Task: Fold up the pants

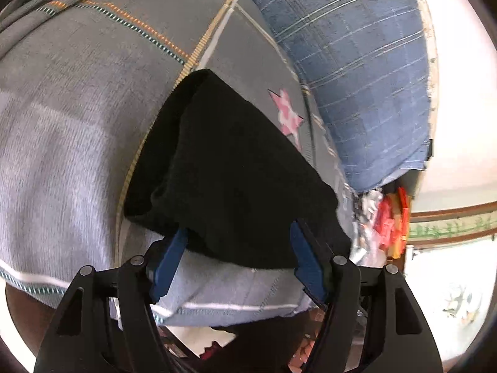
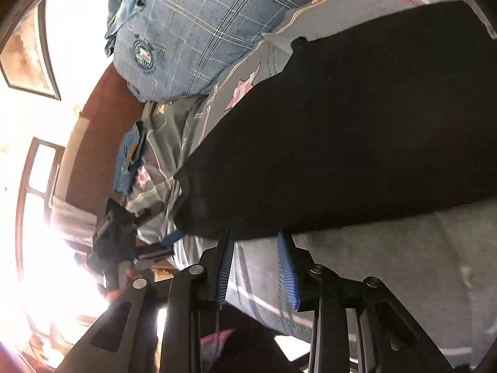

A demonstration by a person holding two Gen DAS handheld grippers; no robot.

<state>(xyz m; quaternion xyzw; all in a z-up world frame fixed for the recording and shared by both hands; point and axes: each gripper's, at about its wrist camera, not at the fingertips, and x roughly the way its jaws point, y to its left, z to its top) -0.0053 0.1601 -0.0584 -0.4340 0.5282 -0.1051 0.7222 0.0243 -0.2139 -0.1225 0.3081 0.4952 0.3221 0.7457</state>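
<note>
Nearest, the left tool [image 1: 239,242] stands apart, its blue pads either side of the near edge of the black pants [image 1: 230,168], not pressing. The right tool [image 2: 256,248] is also apart, at the pants' near hem. The folded pants lie on the grey bed [image 1: 77,108]; farther off, a blue checked pillow [image 1: 357,62].

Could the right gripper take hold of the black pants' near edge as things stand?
Probably yes. The right gripper is open, its jaws at the near edge of the black pants on the grey bedspread, with nothing between.
</note>
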